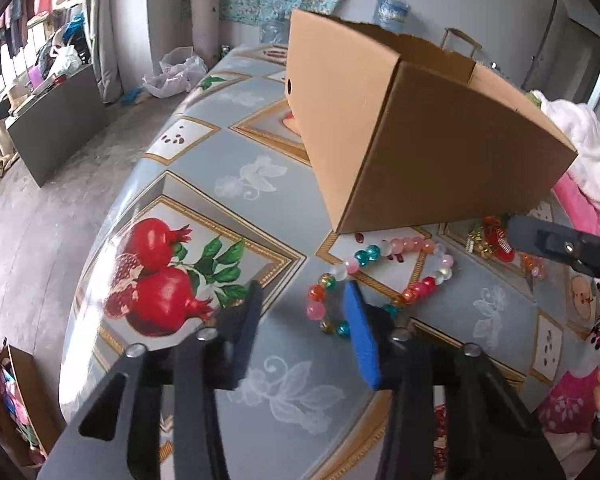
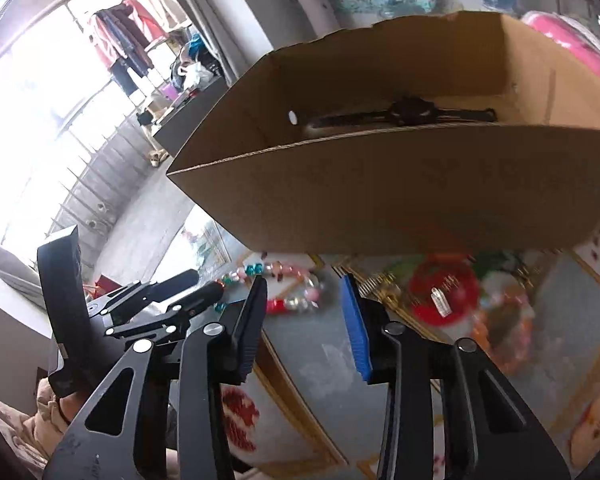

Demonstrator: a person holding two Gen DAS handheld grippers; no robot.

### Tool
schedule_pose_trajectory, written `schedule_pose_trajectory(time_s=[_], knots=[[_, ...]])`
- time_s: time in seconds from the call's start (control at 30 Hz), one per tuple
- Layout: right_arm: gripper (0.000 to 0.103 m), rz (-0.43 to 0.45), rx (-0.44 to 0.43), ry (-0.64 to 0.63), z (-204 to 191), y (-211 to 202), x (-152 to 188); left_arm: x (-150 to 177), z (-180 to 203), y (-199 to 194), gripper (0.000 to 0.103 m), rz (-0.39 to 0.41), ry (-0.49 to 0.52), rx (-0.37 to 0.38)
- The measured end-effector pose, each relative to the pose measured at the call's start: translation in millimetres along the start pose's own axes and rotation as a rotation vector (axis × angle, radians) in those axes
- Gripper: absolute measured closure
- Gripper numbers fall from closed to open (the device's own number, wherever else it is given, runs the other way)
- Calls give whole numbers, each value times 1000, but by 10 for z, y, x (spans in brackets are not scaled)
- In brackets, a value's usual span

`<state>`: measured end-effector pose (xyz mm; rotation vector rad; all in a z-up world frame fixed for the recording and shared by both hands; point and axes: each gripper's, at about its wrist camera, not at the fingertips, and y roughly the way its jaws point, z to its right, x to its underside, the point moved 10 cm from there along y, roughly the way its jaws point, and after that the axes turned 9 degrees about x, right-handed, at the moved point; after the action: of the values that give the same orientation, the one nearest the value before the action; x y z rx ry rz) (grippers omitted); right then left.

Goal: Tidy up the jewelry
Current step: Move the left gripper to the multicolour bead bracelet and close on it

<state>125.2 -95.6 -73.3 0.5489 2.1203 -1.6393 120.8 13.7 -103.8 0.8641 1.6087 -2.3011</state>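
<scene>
Left wrist view: left gripper (image 1: 302, 300) hovers over the patterned tablecloth (image 1: 260, 208), jaws parted, nothing between the pads. Beaded bracelet (image 1: 380, 280) lies flat on the cloth, its near-left beads just beside the blue pad (image 1: 360, 336); whether they touch, cannot tell. Cardboard box (image 1: 420, 132) stands just beyond the bracelet, its near bottom edge close to the far beads. Right of the bracelet, a red and gold ornament (image 1: 492, 240) lies by the box's base, with the right gripper's dark tip (image 1: 556, 242) reaching in over it. Open cloth runs left to the table's edge, above bare floor (image 1: 40, 220).

Right wrist view: right gripper (image 2: 304, 308) is released, jaws apart and empty, picture blurred. Bracelet (image 2: 288, 288) sits left of centre beyond the fingers, below the box wall (image 2: 380, 200). Red ornament (image 2: 444, 292) lies to the right. A black wristwatch (image 2: 408, 114) rests inside the open box. Left gripper (image 2: 172, 304) enters from the left, close alongside.
</scene>
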Motion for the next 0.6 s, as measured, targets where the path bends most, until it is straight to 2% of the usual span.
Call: schedule_pose_trajectory(time_s=[0.07, 0.2, 0.37, 0.6], knots=[[72, -21, 16, -30, -45, 120, -9, -15, -9, 25, 70, -8, 17, -2], [74, -55, 30, -61, -67, 279, 31, -46, 27, 55, 71, -24, 55, 4], [77, -75, 97, -108, -50, 415, 61, -56, 71, 87, 71, -26, 100, 0], [82, -92, 112, -126, -55, 531, 115, -58, 142, 126, 74, -29, 149, -24]])
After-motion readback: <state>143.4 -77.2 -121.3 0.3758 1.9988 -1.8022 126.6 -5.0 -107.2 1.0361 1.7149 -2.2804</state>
